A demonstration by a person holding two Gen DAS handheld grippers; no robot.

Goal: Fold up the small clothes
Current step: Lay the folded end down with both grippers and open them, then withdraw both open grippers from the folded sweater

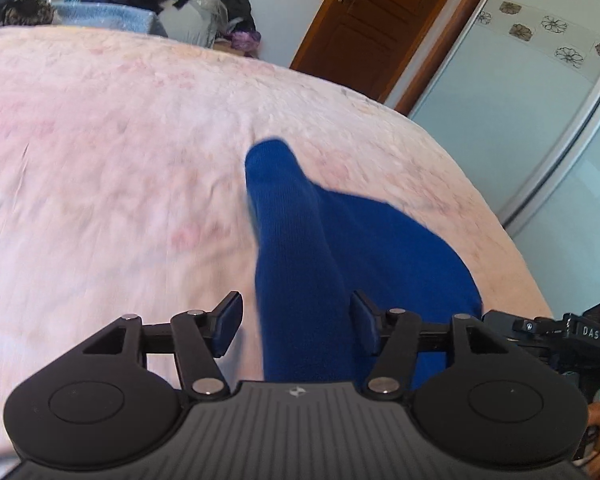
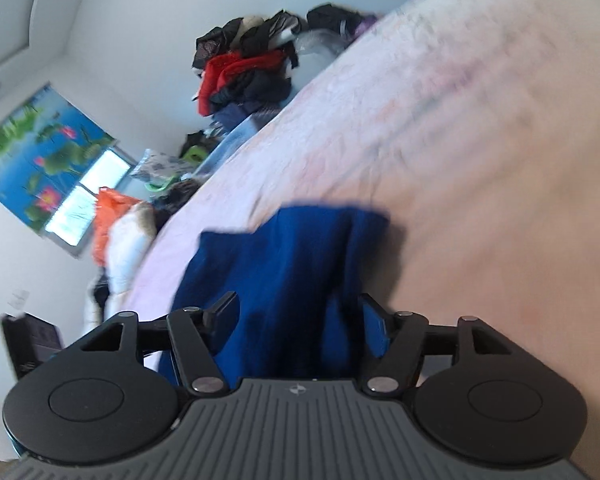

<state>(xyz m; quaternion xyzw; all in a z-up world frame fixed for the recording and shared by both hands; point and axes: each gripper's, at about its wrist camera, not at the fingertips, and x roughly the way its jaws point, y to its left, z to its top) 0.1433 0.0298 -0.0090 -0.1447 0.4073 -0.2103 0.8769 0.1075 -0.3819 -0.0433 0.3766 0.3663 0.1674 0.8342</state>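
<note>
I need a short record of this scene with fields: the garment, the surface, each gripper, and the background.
garment: blue knit garment, lying on the bed
surface: pale pink blanket
left gripper: fingers apart, blue cloth between them, not pressed
right gripper: fingers apart, same cloth between them, not pressed
background: pile of clothes beyond the bed; brown door

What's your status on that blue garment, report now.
Left gripper open, right gripper open, blue garment between both sets of jaws, pads not pressing. Garment rumpled on pink bedspread. Nothing in the way.
</note>
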